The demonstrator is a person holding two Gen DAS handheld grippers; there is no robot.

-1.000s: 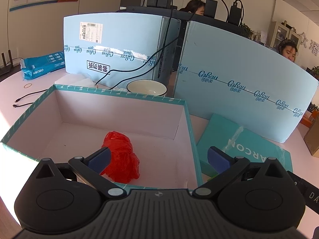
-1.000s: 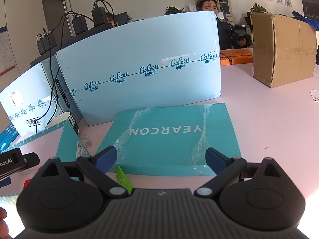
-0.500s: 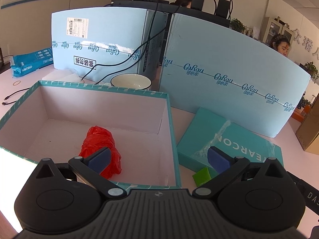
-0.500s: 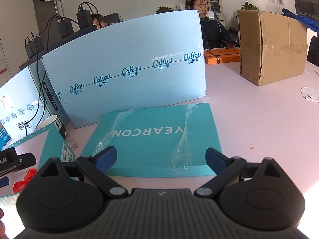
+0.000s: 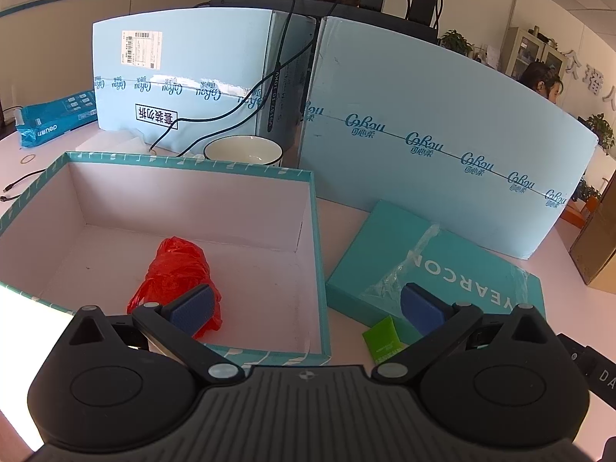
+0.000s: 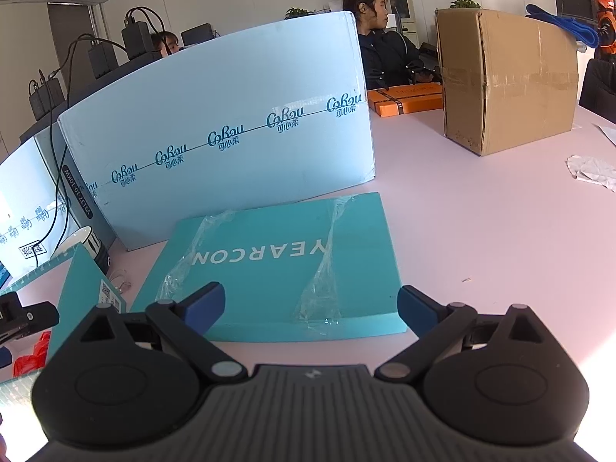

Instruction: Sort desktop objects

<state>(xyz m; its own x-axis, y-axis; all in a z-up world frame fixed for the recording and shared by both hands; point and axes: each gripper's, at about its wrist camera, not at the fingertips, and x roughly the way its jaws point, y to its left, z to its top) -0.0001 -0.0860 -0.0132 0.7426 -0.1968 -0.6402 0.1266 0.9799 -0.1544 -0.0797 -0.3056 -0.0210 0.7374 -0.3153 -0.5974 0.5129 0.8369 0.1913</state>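
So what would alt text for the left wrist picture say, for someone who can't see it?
An open left gripper hovers over the near edge of an open teal box holding a red plastic bag. To the right, a teal lid lies flat on the pink table, with a small green packet beside it.

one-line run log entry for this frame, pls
left gripper: open, empty | right gripper: open, empty | red bag: in box | green packet: on table, by lid

Red bag (image 5: pixel 175 269), teal box (image 5: pixel 315 231) w/ white inside, green packet (image 5: pixel 383 340).
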